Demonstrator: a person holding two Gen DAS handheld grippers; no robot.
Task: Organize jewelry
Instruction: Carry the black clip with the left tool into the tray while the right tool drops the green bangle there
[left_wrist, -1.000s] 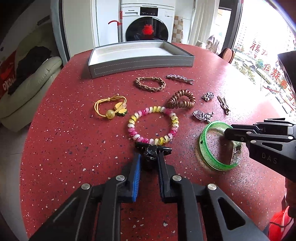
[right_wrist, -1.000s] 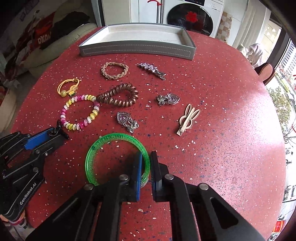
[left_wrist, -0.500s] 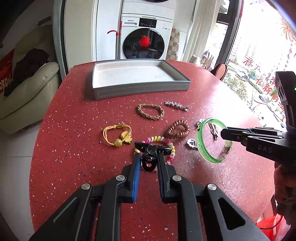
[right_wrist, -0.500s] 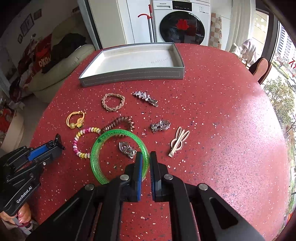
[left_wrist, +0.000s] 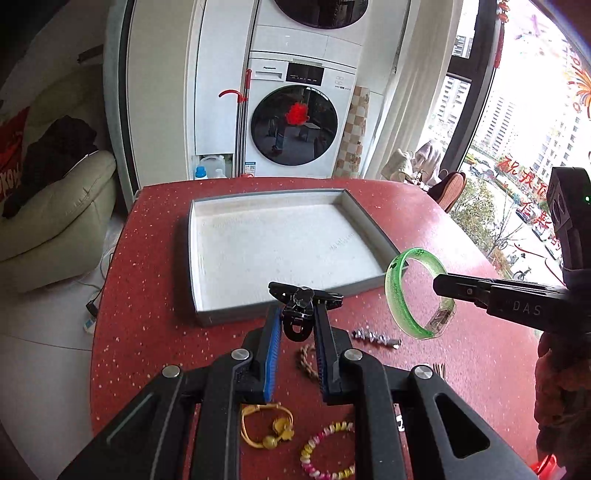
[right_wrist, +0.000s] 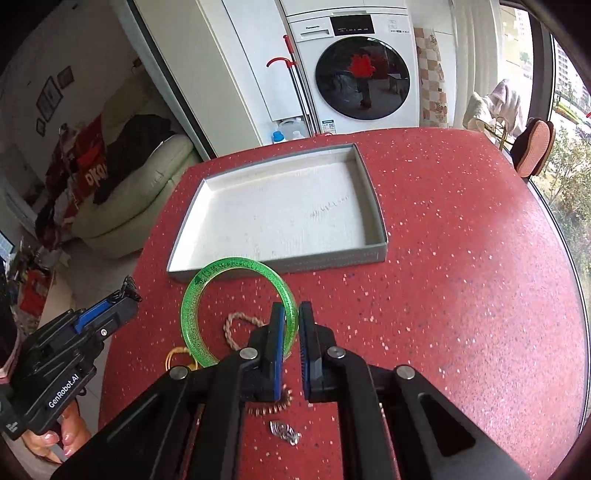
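Observation:
My left gripper (left_wrist: 298, 314) is shut on a black hair claw clip (left_wrist: 301, 304), held in the air just before the near wall of the grey tray (left_wrist: 280, 308) with its white floor. My right gripper (right_wrist: 291, 321) is shut on the rim of a green glitter bangle (right_wrist: 195, 295), which hangs in the air in front of the tray (right_wrist: 332, 258); in the left wrist view the same bangle (left_wrist: 397, 299) sits at the right gripper's tips (left_wrist: 445, 286). The left gripper (right_wrist: 125, 295) shows at the lower left of the right wrist view.
On the red speckled table (right_wrist: 461, 277) lie a braided bracelet (right_wrist: 236, 326), a silver hair clip (left_wrist: 375, 338), a yellow hair tie (left_wrist: 266, 428), a pink-yellow bead bracelet (left_wrist: 325, 454) and a silver charm (right_wrist: 284, 432). A cream sofa (left_wrist: 55, 221) and a washing machine (left_wrist: 295, 122) stand beyond.
Both grippers rose from the table and moved toward the tray, the left carrying the black claw clip and the right carrying the green bangle. The other jewelry stayed in place.

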